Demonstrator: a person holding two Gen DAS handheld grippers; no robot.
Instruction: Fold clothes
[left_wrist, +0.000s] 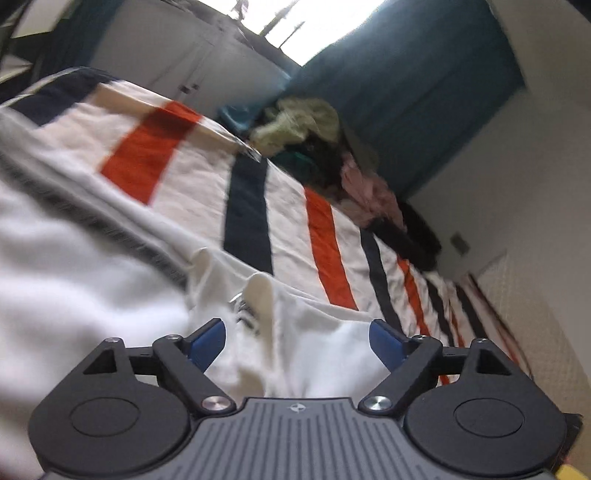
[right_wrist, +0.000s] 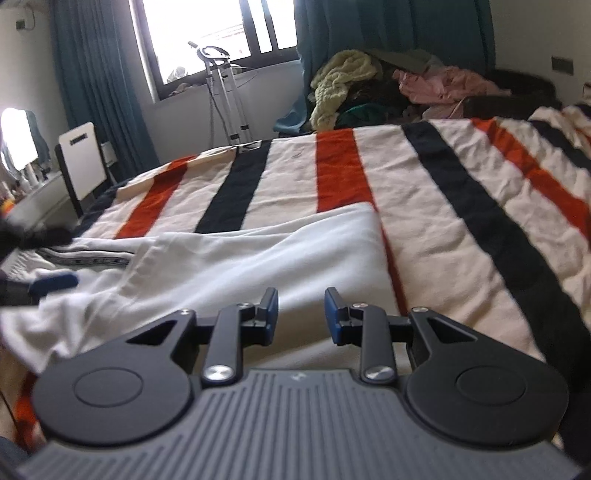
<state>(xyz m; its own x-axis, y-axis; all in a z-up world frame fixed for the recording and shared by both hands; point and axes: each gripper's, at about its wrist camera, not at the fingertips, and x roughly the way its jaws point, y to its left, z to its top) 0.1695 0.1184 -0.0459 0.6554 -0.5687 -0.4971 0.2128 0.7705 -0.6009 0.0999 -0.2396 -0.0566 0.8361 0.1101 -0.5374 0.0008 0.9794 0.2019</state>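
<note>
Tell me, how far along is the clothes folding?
Done: the white garment lies on the striped bedspread with one layer folded over, though its near edge is rumpled. In hand: nothing; the left gripper stands wide open over the bunched cloth, and the right gripper is open too, gripping nothing. Left: finishing this garment, then the pile of clothes behind.

1. The left wrist view is smeared by motion: the striped blanket (left_wrist: 258, 206) and the clothes pile (left_wrist: 317, 147) lack sharp edges.
2. The white garment (right_wrist: 258, 254) runs off the right wrist view's left edge.
3. Small items on the shelf (right_wrist: 22, 184) at far left are too blurred to identify.
4. The left tool (right_wrist: 51, 282) shows only one blue pad.
</note>
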